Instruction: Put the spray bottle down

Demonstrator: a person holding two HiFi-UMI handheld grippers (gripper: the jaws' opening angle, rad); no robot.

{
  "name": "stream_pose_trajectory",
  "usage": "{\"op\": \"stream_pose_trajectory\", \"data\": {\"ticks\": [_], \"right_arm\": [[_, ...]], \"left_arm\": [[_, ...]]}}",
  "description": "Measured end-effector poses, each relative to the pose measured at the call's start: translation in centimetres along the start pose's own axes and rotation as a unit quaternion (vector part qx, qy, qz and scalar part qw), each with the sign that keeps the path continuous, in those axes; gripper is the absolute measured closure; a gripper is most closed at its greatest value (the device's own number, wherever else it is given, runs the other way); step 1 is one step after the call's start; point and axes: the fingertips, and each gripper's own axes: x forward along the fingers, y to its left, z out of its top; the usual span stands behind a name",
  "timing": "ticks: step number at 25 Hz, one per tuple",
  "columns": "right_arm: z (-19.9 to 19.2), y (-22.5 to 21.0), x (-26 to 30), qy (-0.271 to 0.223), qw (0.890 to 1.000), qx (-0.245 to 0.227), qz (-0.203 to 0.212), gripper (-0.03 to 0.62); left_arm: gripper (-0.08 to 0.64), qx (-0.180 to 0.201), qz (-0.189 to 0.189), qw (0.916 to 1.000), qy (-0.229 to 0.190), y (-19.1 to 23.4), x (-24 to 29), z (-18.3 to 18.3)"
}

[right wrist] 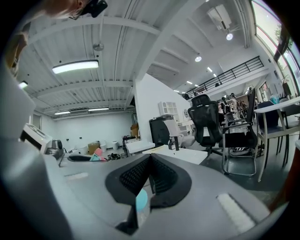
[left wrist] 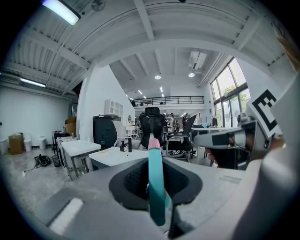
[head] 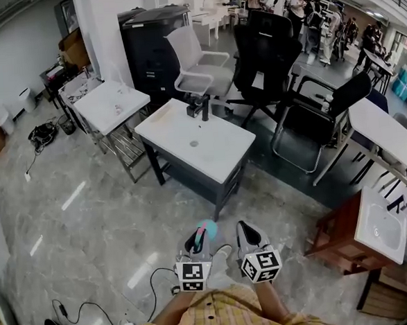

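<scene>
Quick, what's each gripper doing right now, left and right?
Left gripper: closed on the teal spray bottle.
Right gripper: closed, jaw tips together; a small pale-blue thing sits at their base, unclear what.

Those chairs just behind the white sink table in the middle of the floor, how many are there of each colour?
Black chairs: 2
White chair: 1
Total: 3

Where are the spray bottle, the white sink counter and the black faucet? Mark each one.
spray bottle [left wrist: 156, 187]: left gripper view, its teal body.
white sink counter [head: 217, 154]: head view, bare top.
black faucet [head: 201, 108]: head view, its body.
</scene>
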Motion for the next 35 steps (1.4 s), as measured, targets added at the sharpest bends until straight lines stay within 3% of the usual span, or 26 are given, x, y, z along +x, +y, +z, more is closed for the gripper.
{"op": "stream_pose_trajectory", "data": {"ticks": [17,28,35], "right_arm": [[5.8,-10.1,18.7,-0.005,1.000,0.016,0.001,0.591],[6.7,-17.2,23.9,0.001,0.999,0.033,-0.032,0.591],[6.8,-19.0,25.7,0.006,0.998,0.042,-0.035,0.591]], "left_arm": [[0.502,0.024,-0.013,0.9994,0.020,6.9,19.9,5.4],[0.502,0.035,-0.046,0.9976,0.037,6.5,29.2,6.4],[0.502,0.041,-0.053,0.9965,0.049,6.4,31.7,6.5]]}}
